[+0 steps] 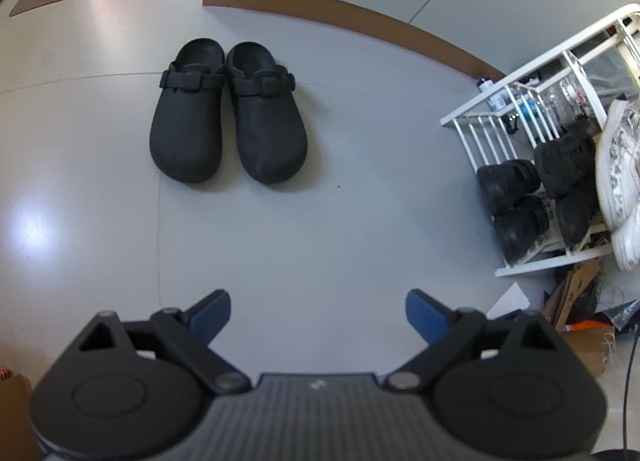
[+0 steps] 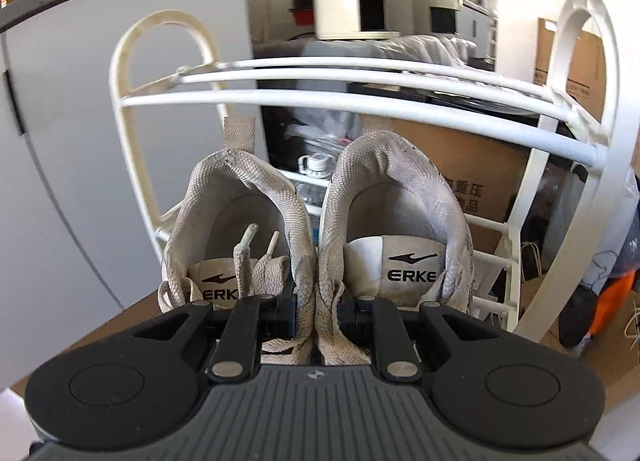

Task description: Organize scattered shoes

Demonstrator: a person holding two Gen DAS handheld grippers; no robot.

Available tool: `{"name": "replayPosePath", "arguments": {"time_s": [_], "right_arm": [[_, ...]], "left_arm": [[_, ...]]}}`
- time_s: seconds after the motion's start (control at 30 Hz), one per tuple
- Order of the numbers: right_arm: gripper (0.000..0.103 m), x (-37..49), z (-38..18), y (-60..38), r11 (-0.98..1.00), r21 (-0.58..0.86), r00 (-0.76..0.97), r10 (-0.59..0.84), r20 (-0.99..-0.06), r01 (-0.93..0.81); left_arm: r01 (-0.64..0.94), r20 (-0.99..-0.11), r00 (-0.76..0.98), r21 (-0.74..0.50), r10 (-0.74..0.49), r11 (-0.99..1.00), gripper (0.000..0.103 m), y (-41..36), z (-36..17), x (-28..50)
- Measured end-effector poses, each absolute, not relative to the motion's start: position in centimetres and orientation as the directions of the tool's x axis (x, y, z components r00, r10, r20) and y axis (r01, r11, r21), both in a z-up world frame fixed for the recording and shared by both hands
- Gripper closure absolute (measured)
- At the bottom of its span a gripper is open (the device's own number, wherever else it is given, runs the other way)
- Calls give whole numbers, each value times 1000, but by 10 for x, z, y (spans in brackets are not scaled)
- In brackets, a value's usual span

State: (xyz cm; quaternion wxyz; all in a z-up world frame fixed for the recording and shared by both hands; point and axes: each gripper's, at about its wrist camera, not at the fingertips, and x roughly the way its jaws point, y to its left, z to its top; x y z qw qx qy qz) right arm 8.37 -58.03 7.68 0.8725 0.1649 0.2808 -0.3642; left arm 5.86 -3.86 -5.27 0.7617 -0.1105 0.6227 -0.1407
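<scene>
My right hand-held gripper (image 2: 316, 317) is pinching a pair of off-white sneakers (image 2: 320, 221) by their inner collars, the two shoes pressed side by side between the jaws. They hang in front of the white shoe rack (image 2: 360, 105), heels toward its rails, and I can't tell whether they touch it. The woven uppers look worn and greyed, with dark scuffs on the right-hand shoe's collar. A flat lace end sticks up out of the left-hand shoe, and a fabric pull tab stands at its heel. Each tongue carries a black swoosh-like mark above the word "ERKE"; on the left-hand one I read only "ERK", the rest being covered. A cardboard box (image 2: 460, 165) behind the rack bears printed Chinese characters, too partial for me to read properly.

My left hand-held gripper (image 1: 318, 311) is spread wide, its blue pads (image 1: 212, 311) well apart with nothing between them, pointing down at the pale grey floor (image 1: 320, 229). On that floor sits a pair of black clogs (image 1: 228, 113), neatly side by side and touching, toes toward me, each with a buckled strap across the instep. From this view the rack stands off to the right with dark shoes (image 1: 516, 201) on its lower tiers, and the sneakers show at the frame edge beside it.
</scene>
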Motion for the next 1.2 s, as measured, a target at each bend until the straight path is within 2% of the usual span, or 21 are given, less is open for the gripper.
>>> {"name": "replayPosePath", "arguments": {"time_s": [0.33,0.73,0.97,1.07,1.2], "right_arm": [[84,109,83,-623,586,87,511,-613,-603,806],[83,137,87,-666,427,133,424,-714,-557,894],[62,143,74,-687,440,136,431,-690,-582,888],[59,138,77,-688,463,167,461,-649,-605,871],[50,134,82,-686,469,198,476,-603,-640,860]], "left_arm": [[56,-913,145,-378,-382,924,7,-39,-59,61],[41,-925,112,-360,-363,932,7,-44,-73,68],[48,-922,105,-370,-373,928,7,-49,-74,68],[56,-920,112,-373,-377,926,7,-51,-72,67],[67,-913,127,-383,-388,921,7,-51,-66,64]]}}
